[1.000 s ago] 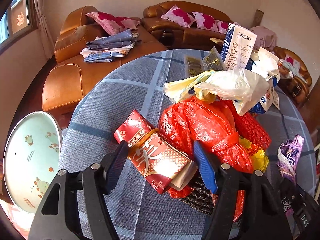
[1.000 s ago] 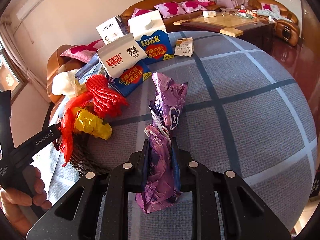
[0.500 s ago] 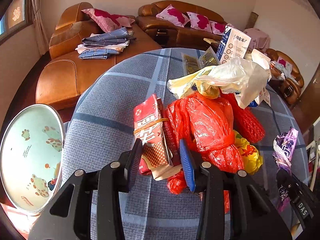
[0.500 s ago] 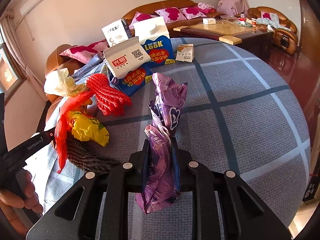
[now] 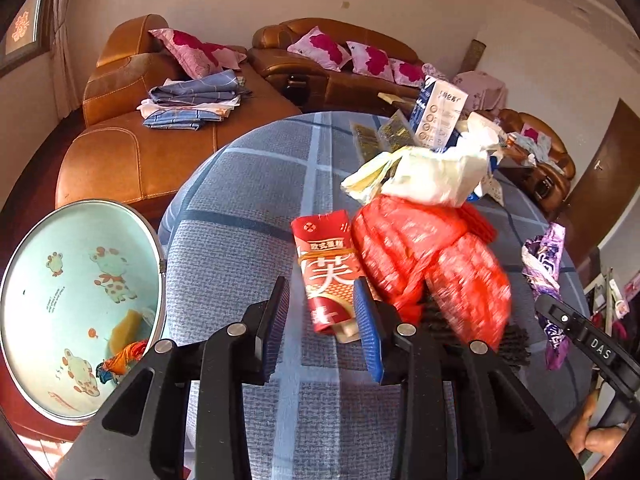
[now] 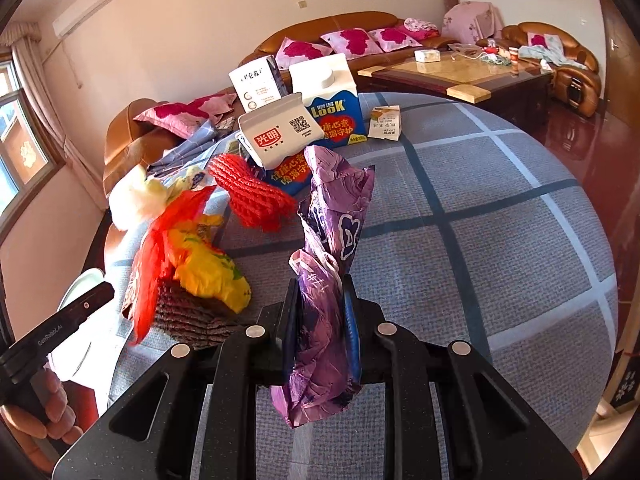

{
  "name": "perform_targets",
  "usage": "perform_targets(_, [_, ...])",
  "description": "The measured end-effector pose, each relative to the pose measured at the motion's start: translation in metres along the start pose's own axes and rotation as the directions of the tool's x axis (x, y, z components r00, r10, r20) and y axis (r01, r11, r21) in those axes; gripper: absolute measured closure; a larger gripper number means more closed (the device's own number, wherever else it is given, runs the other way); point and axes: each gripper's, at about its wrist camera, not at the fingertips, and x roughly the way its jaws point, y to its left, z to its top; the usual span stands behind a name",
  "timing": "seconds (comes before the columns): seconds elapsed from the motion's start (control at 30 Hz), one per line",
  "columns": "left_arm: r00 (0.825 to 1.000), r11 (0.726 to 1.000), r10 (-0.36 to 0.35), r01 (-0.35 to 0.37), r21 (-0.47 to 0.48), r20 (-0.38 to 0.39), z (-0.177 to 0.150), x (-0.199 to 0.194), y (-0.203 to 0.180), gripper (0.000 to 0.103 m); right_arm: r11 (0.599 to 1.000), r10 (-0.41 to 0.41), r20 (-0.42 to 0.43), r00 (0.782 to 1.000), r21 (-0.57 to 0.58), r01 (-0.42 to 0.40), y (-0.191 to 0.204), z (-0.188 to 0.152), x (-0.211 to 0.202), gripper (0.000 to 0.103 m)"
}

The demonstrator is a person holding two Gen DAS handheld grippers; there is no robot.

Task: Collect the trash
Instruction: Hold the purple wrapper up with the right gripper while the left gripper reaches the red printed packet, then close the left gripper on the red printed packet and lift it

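Closing on the red packet (image 5: 329, 276), the left gripper (image 5: 322, 322) is seen with only its right pad touching; the packet hangs above the checked tablecloth (image 5: 240, 256), beside the basin (image 5: 76, 304). In the right wrist view, the purple wrapper (image 6: 324, 320) is clamped upright by the right gripper (image 6: 320, 326).

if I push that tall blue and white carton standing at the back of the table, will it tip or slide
The blue and white carton stands upright, taller than wide, so a high push probably tips it. As trash it is likely empty and light. The cloth-covered table may grip its base.
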Motion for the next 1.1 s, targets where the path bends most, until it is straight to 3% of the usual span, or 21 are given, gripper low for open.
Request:
perform_targets(0.1, [0.999,0.999,0.000,-0.002,-0.043,-0.038,-0.002,0.010,0.008,0.067,1.000,-0.001,-0.008,1.000,-0.003,0.001,0.001,-0.002,0.001,0.082])
perform_targets(0.17, [0.999,0.998,-0.007,0.005,-0.064,-0.043,0.000,0.010,0.009,0.049,1.000,-0.007,-0.004,1.000,-0.002,0.007,0.000,-0.001,0.000,0.082])
perform_targets(0.2, [0.999,0.997,-0.016,0.013,-0.075,-0.037,0.002,0.009,0.008,0.047,1.000,-0.009,-0.001,1.000,0.000,0.009,-0.001,0.000,-0.001,0.082])
perform_targets(0.33, [0.999,0.998,-0.012,0.009,-0.060,-0.050,0.011,0.017,-0.007,0.047,1.000,-0.028,0.019,0.999,0.013,0.028,-0.008,0.006,-0.004,0.082])
perform_targets(0.47, [0.992,0.997,0.012,-0.021,-0.071,-0.125,0.012,0.045,-0.018,0.048,0.999,-0.042,0.021,0.999,0.034,0.041,-0.018,0.007,-0.008,0.082])
perform_targets(0.57, [0.993,0.997,0.062,-0.066,-0.035,-0.103,0.011,0.048,-0.024,0.056,0.998,-0.046,0.019,0.999,0.040,0.046,-0.023,0.006,-0.010,0.082])
perform_targets(0.67, [0.995,0.998,0.025,-0.030,-0.054,-0.096,0.009,0.044,-0.016,0.058,0.998,-0.046,0.017,0.999,0.053,0.045,-0.026,0.004,-0.011,0.082])
perform_targets(1.1, [0.997,0.997,0.071,-0.071,-0.015,0.001,-0.010,-0.006,0.006,0.060,1.000,0.011,0.036,0.999,0.014,-0.012,0.001,-0.002,-0.020,0.082])
